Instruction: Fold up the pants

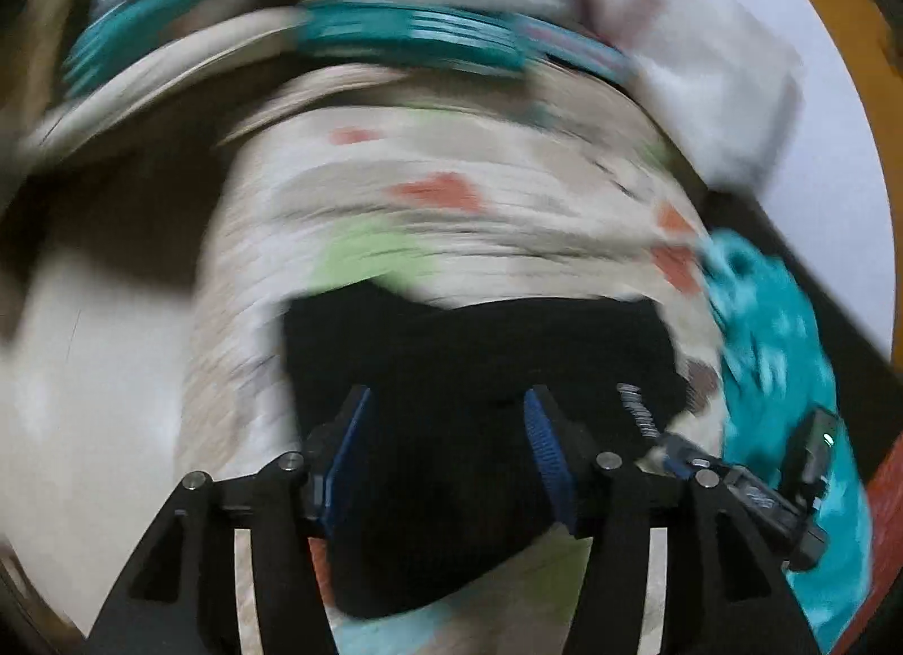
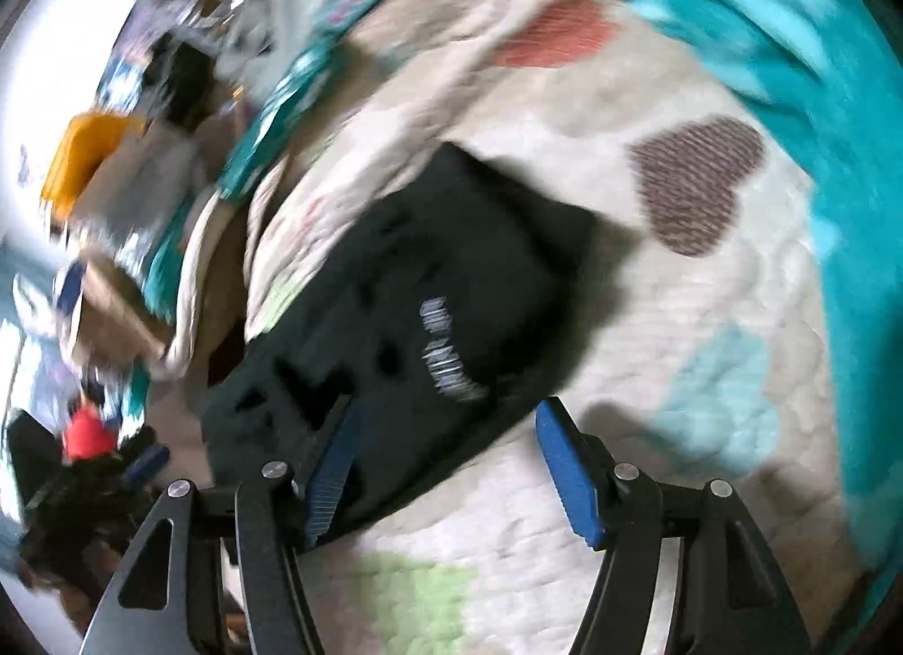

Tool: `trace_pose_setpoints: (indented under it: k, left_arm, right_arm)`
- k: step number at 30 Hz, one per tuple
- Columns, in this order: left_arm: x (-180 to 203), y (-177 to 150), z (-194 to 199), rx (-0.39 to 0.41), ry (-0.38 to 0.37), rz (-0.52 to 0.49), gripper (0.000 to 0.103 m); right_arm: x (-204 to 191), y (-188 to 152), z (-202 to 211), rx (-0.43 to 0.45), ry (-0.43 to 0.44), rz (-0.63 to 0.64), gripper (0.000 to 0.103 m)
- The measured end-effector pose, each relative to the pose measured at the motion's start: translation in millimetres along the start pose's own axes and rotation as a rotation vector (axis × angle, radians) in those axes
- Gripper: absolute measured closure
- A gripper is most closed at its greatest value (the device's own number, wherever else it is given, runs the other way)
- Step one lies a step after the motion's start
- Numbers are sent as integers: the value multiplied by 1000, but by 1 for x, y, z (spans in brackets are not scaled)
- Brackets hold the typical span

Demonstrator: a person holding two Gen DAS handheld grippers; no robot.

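Pants [image 2: 406, 282] lie bunched on the quilt [image 2: 649, 271]; both the left gripper [image 1: 446, 452] and right gripper [image 2: 446, 463] gape wide, holding nothing, so a hasty pinch risks snagging quilt too.

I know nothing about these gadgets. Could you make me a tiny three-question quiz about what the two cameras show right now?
1. True or false: the black pants lie on a quilt with coloured hearts.
2. What colour is the blanket beside the quilt?
3. Are the left gripper and right gripper open or shut?

Key: 1 true. 2 teal. 3 both open, nothing held.
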State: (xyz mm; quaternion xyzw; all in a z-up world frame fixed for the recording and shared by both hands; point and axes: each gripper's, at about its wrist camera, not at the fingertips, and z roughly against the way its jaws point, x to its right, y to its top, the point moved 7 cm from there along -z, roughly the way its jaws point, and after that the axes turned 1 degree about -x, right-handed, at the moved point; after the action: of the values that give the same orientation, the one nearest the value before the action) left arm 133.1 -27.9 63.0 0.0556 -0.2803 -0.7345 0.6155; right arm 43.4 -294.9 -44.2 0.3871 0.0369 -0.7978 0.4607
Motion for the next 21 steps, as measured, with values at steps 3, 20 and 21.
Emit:
trace_pose_setpoints:
  k: [3,20,21]
  left_arm:
    - [60,22,-43,-73,-63,-129,48]
    - [157,43,-192,-259,64,-539,76]
    - [153,45,-182,-250,42,-518,80]
  right_arm:
    - [6,3,-4,24,31,-53,33]
    - [-3,26,-31,106,14,103,74]
    - [-3,27,-31,91,26,92,76]
